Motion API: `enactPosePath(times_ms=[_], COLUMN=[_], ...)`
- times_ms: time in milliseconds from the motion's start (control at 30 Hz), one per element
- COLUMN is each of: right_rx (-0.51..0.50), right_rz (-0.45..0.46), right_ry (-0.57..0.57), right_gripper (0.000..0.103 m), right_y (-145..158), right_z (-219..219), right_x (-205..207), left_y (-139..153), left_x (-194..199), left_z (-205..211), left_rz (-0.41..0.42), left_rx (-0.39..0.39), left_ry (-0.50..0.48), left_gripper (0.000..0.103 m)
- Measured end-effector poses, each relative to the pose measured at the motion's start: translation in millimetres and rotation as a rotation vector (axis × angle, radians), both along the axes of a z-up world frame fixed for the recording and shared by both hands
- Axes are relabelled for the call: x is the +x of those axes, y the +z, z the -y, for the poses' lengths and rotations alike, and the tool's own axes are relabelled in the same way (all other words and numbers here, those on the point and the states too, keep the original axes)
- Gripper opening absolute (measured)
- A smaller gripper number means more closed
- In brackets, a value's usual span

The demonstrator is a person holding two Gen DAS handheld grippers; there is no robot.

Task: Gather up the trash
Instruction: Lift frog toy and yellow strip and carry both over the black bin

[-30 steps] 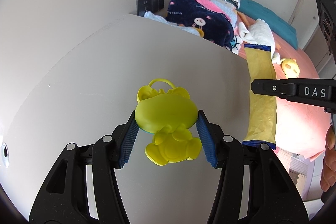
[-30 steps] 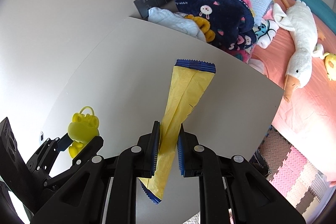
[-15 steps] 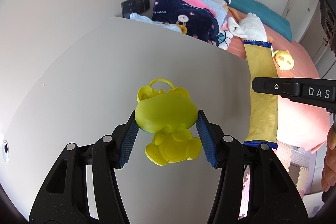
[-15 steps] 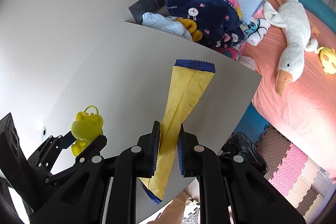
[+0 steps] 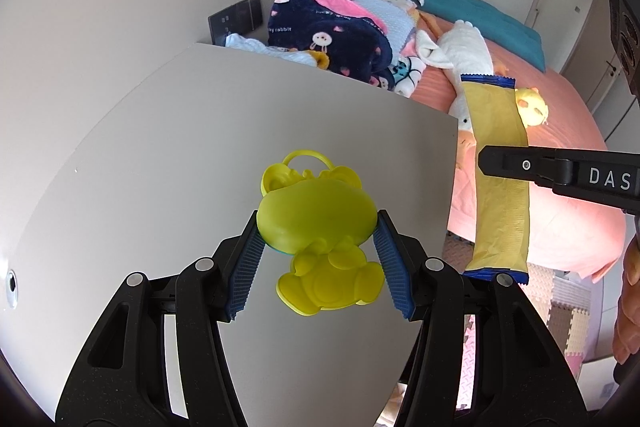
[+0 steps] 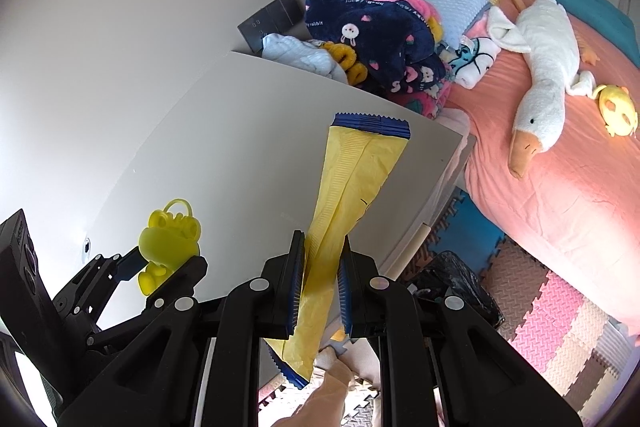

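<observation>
Yellow frog toy (image 5: 316, 227) clamped in left hand-held gripper (image 5: 316, 251); right hand-held gripper (image 6: 320, 287) pinches wrapper (image 6: 352, 187); both lifted off worktop (image 5: 160, 147), presumably for disposal.

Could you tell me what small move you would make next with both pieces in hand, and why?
Probably carry both toward the black bag on the floor mats past the table edge: the right tongs grip the yellow wrapper, and the left tongs hold the yellow toy.

Left tongs (image 5: 316, 259) clamped partway, right tongs (image 6: 320, 291) pinched tight, both tilted downward.
</observation>
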State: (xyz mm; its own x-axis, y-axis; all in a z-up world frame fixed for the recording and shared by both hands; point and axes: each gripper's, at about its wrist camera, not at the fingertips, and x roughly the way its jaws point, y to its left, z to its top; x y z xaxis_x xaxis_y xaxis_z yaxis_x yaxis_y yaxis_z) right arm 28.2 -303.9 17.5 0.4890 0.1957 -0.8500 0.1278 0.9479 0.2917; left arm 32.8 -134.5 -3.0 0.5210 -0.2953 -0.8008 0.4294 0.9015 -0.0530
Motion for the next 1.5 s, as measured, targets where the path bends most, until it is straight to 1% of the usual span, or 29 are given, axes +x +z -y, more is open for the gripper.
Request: enactPosePath(times_ms=[633, 1033, 1500], right_rx=[-0.014, -0.024, -0.033], right_rz=[0.008, 0.003, 0.001], right_ry=[-0.083, -0.153, -0.249], right_gripper=[0.017, 0.017, 0.017], right_y=[4.3, 2.5, -0.8], right_z=[47.9, 78.8, 116.3], right_x=[-37.0, -56.6, -81.5], left_y=[4.5, 5.4, 4.9], left_x=[-20.9, -30.5, -40.9], left_z=[53.1, 86.7, 126.8], left_rz=[0.006, 0.003, 0.001], left_rx=[-0.008, -0.018, -0.013], left_ry=[-0.106, -0.175, -0.272], left_gripper=[0.054, 0.054, 0.054])
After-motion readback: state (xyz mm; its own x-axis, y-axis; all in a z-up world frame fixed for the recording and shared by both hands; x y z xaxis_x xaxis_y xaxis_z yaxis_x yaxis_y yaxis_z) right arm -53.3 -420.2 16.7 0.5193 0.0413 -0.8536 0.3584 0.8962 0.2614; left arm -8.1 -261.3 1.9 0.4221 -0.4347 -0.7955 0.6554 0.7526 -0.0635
